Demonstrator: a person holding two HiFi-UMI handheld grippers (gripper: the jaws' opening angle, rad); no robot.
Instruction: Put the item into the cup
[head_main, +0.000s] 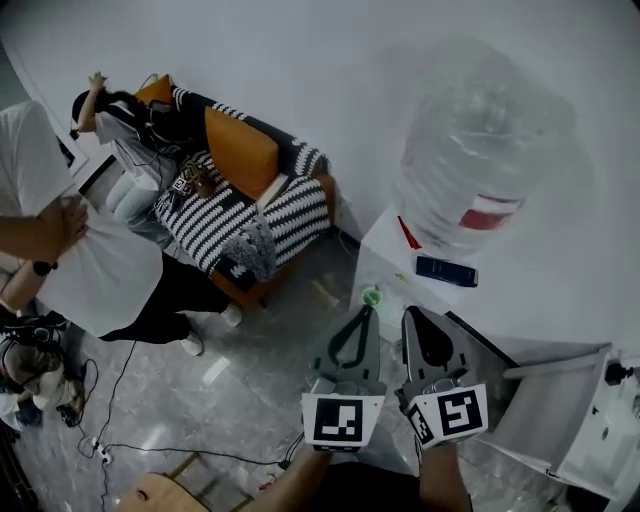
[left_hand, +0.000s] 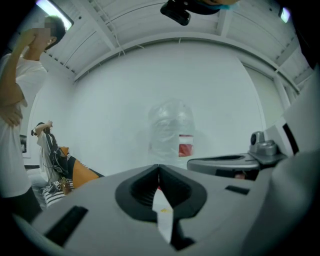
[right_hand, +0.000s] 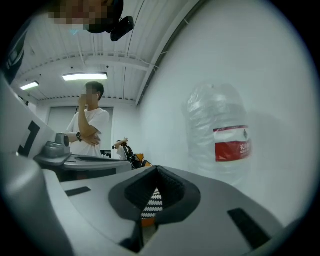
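I hold both grippers raised side by side in front of a white cabinet (head_main: 400, 250). My left gripper (head_main: 367, 310) is shut, its jaws meeting at the tip (left_hand: 159, 168) with nothing between them. Close to its right, my right gripper (head_main: 408, 313) is also shut and empty (right_hand: 158, 169). A small green round cup-like thing (head_main: 372, 296) shows just beyond the left gripper's tip, at the cabinet's near edge. A dark phone (head_main: 446, 270) lies flat on the cabinet top. I cannot make out any other loose item.
A big clear water bottle (head_main: 480, 150) with a red label stands on the cabinet against the white wall. A person in a white shirt (head_main: 70, 250) stands at the left. Another sits on an orange sofa (head_main: 240, 150) with a striped cover. Cables (head_main: 120, 440) trail on the grey floor.
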